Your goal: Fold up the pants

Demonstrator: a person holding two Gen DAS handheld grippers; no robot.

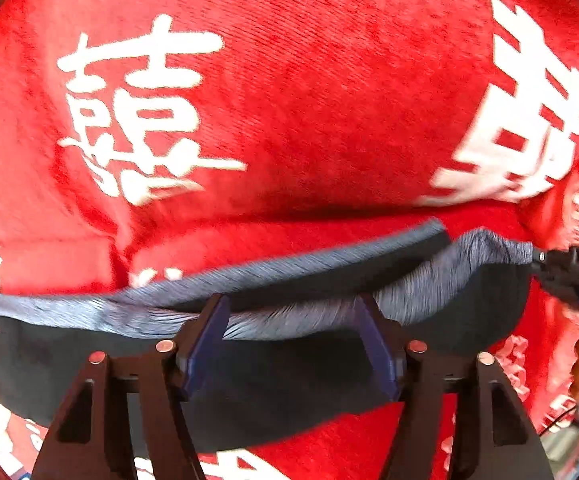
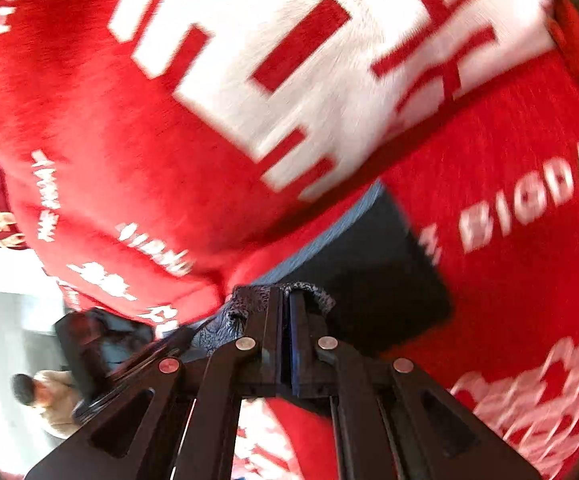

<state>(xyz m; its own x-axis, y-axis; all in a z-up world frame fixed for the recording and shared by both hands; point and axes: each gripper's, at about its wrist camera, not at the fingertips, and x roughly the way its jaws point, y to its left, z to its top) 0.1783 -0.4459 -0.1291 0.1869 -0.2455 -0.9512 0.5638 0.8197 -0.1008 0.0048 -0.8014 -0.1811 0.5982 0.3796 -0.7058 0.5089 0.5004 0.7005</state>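
Pants (image 1: 249, 364), dark navy cloth with a grey-blue ribbed elastic waistband (image 1: 289, 280), lie stretched across a red plush blanket printed with large white characters (image 1: 309, 100). We list first the hazards. We judge that the waistband could slip out of the one firm pinch, since the right gripper (image 2: 285, 300) has only a small bunched fold of ribbing at the very tips of its fingers; a hard pull sideways would cause that. We also judge that the left side may sag or drop, leaving the fold crooked, because the left gripper (image 1: 293, 308) has no pressure on the cloth. Blur in both views suggests fast motion, which would make either fault likelier. Position of the garment relative to the jaws: in the left wrist view the waistband runs crosswise through the gap of the left jaws, which stand about half open, blue-lined fingers (image 1: 205, 344) on either side of the ribbing and not pressing it, so we count nothing as held there. In the right wrist view the right jaws are fully closed on a puckered bit of waistband, the navy body of the pants trailing away beyond and to the right of the tips over the blanket. A person (image 2: 45, 400) shows small at the lower left edge, well apart from the work.
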